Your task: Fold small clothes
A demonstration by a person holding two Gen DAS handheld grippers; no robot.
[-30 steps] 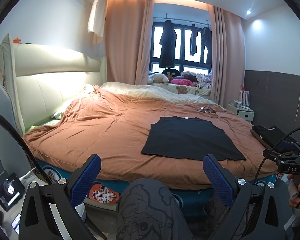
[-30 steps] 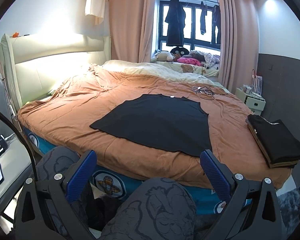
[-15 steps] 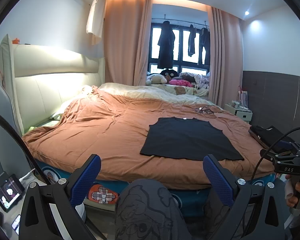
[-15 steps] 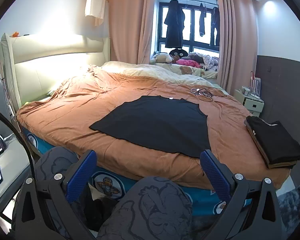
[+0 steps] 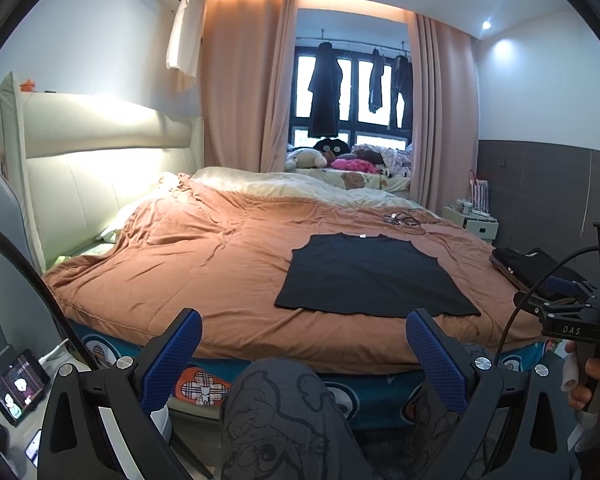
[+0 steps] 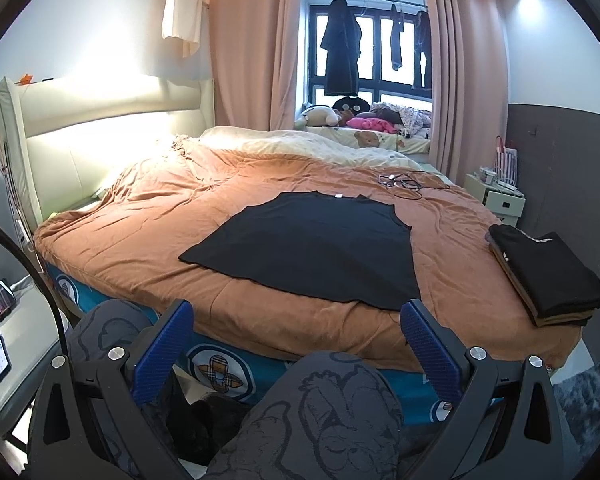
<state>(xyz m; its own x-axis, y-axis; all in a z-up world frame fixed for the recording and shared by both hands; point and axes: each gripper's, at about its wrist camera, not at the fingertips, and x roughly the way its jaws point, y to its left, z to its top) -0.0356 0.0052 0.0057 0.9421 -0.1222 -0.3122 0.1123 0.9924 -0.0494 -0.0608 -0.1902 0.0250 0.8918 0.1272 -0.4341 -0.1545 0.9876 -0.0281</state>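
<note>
While both tools hang back over the person's knees, nothing on the bed is being touched. The left gripper has its blue fingers spread wide with nothing between them, and the right gripper is held the same way, wide apart and empty; each sits well short of the mattress edge, which looks like a ready stance before reaching in. Just below them are the person's knees in grey cartoon-print trousers, so the person seems to be seated at the foot of the bed.

Beyond that, a black shirt lies spread flat on the orange blanket, its hem toward the grippers and its collar away, smoothed out, probably so the sides can be folded in cleanly. It lies near the close edge, within easy reach I would guess. Off to the right, near the corner, a stack of folded dark clothes sits apart from it, likely the finished pile. A tangle of cables rests farther up the blanket.
</note>
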